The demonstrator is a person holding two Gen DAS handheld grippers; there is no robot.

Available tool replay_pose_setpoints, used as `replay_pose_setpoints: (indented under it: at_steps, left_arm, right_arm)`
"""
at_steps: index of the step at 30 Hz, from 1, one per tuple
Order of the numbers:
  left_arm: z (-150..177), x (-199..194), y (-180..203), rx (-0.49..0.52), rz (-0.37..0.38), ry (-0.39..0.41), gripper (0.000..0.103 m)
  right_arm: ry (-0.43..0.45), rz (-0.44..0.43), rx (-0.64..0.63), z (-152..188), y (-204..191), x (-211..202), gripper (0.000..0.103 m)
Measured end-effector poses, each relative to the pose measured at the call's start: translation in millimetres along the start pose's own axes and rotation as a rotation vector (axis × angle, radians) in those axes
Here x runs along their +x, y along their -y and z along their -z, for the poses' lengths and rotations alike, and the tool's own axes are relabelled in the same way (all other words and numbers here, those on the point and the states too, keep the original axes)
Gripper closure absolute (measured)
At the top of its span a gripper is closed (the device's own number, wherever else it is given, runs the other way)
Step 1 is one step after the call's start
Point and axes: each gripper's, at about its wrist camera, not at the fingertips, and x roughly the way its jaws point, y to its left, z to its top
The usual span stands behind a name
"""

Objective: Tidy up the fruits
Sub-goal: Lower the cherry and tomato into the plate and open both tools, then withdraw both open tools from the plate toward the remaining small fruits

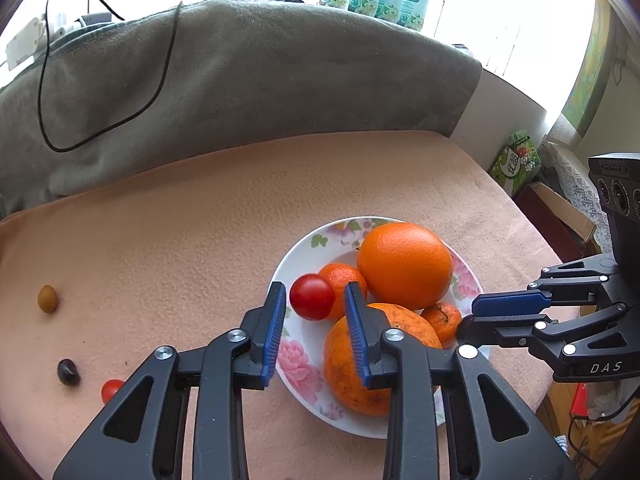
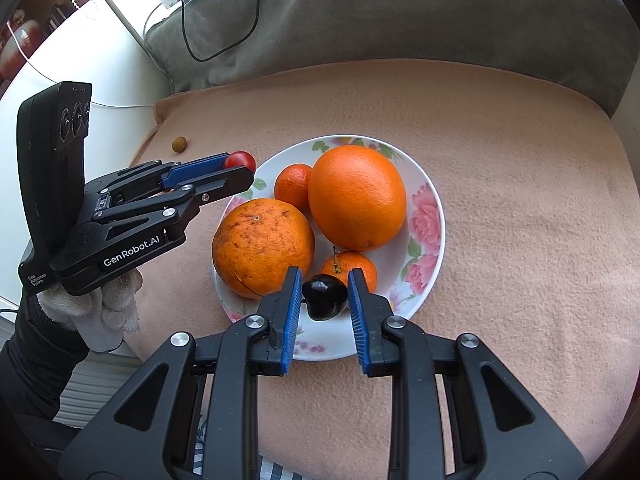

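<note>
Red fruit (image 1: 111, 390), perhaps half hidden

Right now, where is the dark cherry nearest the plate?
In the right wrist view the dark cherry sits between the right gripper's tips, over the plate's near rim, just in front of a small tangerine.

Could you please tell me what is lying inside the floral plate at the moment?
The floral plate holds two large oranges and two small mandarins. The plate floor beneath them is covered, so anything smaller tucked under the fruit cannot be seen.
</note>
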Motion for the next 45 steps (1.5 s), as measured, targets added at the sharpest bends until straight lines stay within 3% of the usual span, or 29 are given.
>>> replay_pose_setpoints:
  at_steps: [3,5,8,11,13,22,32,43,45]
  left_arm:
    - [0,-1,0,0.000,0.002,0.003,0.065]
    - [-1,0,0,-0.004,0.000,0.001,0.065]
    - [-1,-1,0,-0.009,0.003,0.006,0.055]
    - [-1,-1,0,-0.011,0.003,0.007,0.053]
    - [-1,-2,0,-0.010,-0.001,0.009,0.044]
    - [-1,-9,0,-0.006,-0.039,0.020,0.042]
    - [8,-25,-16,-0.023,-0.085,0.030,0.042]
    - [32,-59,-57,-0.080,-0.169,0.057,0.042]
    - [41,-68,-69,-0.097,-0.192,0.062,0.042]
  right_arm:
    - [0.001,-0.003,0.004,0,2,0,0.078]
    - [0.001,0.002,0.005,1,4,0,0.065]
    - [0.023,0.004,0.005,2,5,-4,0.043]
    - [0.038,0.004,-0.011,3,4,-8,0.040]
    - [0.046,0.014,-0.025,3,2,-11,0.036]
    - [0.052,0.067,-0.134,7,-17,-14,0.035]
    - [0.091,0.064,-0.156,7,-29,-14,0.035]
    - [0.067,0.083,-0.277,-5,-66,-2,0.034]
    - [0.076,0.076,-0.280,-7,-72,-2,0.030]
